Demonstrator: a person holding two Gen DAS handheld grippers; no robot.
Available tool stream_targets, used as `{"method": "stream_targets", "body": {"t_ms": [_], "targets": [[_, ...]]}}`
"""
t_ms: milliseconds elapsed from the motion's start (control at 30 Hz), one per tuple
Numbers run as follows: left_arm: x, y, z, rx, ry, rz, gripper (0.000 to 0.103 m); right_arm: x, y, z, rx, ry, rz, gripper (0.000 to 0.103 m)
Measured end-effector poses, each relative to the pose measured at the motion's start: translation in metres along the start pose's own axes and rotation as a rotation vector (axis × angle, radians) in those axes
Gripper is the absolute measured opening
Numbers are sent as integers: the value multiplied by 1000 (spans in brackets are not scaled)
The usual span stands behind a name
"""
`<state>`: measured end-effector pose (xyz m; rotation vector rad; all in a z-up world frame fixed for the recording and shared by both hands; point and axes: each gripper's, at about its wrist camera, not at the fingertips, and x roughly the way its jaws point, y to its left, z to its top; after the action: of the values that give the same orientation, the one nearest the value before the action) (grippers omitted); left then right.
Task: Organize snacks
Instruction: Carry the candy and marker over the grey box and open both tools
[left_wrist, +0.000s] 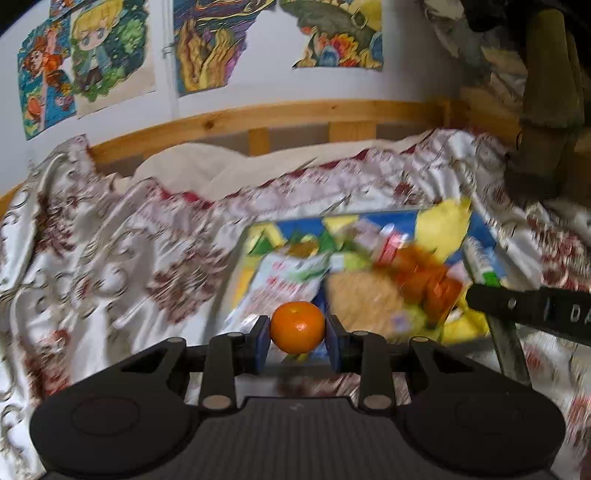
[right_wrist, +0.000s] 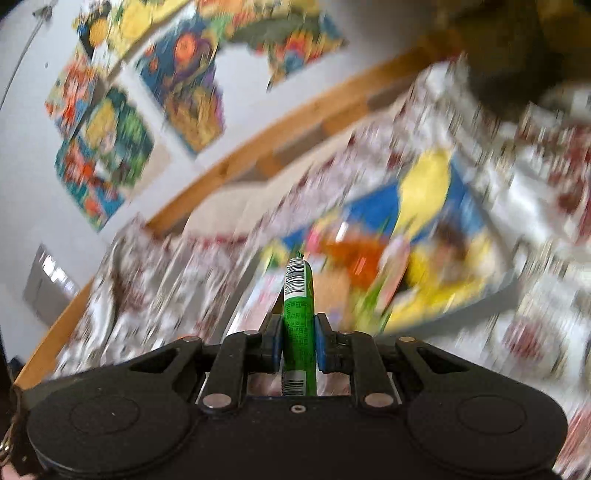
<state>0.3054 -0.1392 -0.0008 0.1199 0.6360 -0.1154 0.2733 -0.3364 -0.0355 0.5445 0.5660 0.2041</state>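
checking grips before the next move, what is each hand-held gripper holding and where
Left hand-held gripper: mandarin orange, pinched across its middle. Right hand-held gripper: green snack stick, clamped at mid-length.

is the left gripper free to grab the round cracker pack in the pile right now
Probably not. The left gripper is shut on a tangerine, so its jaws are full, though the cracker pack lies uncovered just ahead in the snack pile.

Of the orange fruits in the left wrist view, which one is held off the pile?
The sharp, whole mandarin clamped between the left claw pads; the other orange pieces lie blurred among the snack packets behind it.
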Motion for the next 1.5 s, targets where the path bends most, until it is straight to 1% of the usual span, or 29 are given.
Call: {"method": "stream_targets", "body": {"t_ms": [67,233,367,433,567,767,900,1167,1333,1433,1500], "targets": [[11,-11,9,-7,-6,-23,34,3,-12,15,11,-55,-28,19],[41,-37,27,-14,-16,-58,34,9,-41,41,-3,-135,-78,19],[60,-53,31,8,-13,-69,34,18,-65,55,32,-165,-94,19],[69,-59,29,16,2,-70,35,23,-75,58,51,-170,-108,19],[82,-65,19,16,17,-66,35,36,-86,57,84,-163,-138,19],[89,-64,8,12,30,-64,35,46,-86,50,88,-143,-138,19],[91,-64,5,22,25,-57,35,52,-81,45,70,-127,-141,19],[92,-64,7,14,25,-61,36,60,-78,39,52,-85,-175,19],[93,-62,6,1,34,-69,38,62,-75,37,36,-79,-178,23],[92,-60,5,-15,35,-73,43,62,-74,36,27,-75,-178,23],[89,-57,5,-25,26,-74,51,62,-72,36,20,-73,-179,24]]}}
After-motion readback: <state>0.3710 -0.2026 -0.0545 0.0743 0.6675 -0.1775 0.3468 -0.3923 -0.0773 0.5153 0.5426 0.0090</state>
